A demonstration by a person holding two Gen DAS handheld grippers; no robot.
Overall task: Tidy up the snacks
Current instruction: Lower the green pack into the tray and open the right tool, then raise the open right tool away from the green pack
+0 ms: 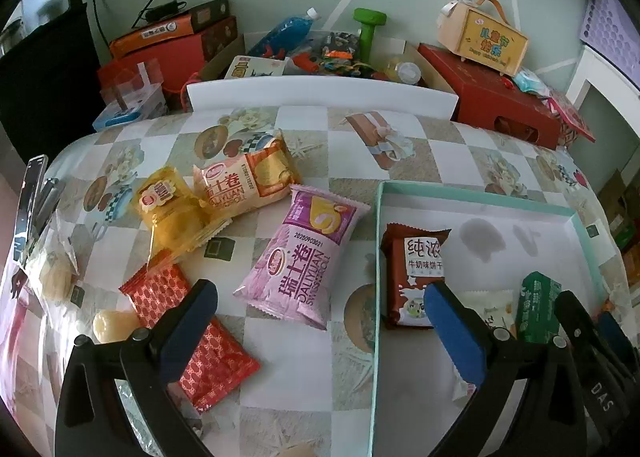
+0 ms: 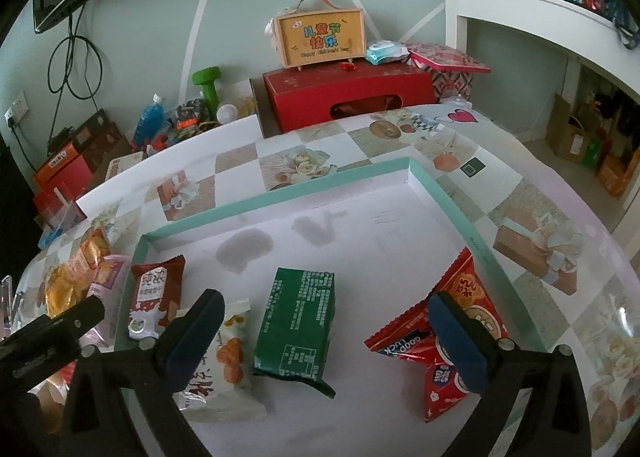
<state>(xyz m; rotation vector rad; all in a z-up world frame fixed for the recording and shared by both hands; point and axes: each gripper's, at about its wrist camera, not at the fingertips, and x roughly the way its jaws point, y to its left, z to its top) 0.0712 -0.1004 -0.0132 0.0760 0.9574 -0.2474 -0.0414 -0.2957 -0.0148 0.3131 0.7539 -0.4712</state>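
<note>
My left gripper [image 1: 320, 337] is open over the table just left of the teal-rimmed tray [image 1: 378, 257], nothing between its pads. A pink Swiss roll packet [image 1: 304, 257] lies just ahead of it, and a red patterned packet [image 1: 192, 337] lies under its left finger. Farther back are a yellow packet [image 1: 168, 213] and an orange Swiss roll packet [image 1: 244, 181]. My right gripper [image 2: 326, 337] is open above the tray [image 2: 280, 193]. A green packet [image 2: 296, 321] lies flat between its fingers, untouched. A white packet [image 2: 228, 349], a brown biscuit packet [image 2: 156, 297] and red packets [image 2: 440, 329] lie in the tray.
A phone [image 1: 28, 209] stands at the table's left edge beside a clear-wrapped pastry [image 1: 56, 273]. Behind the table are red boxes [image 2: 348, 97], a yellow gift case [image 2: 320, 37], a green dumbbell [image 1: 370, 33] and a blue bottle [image 1: 286, 33]. The tray's far half is bare.
</note>
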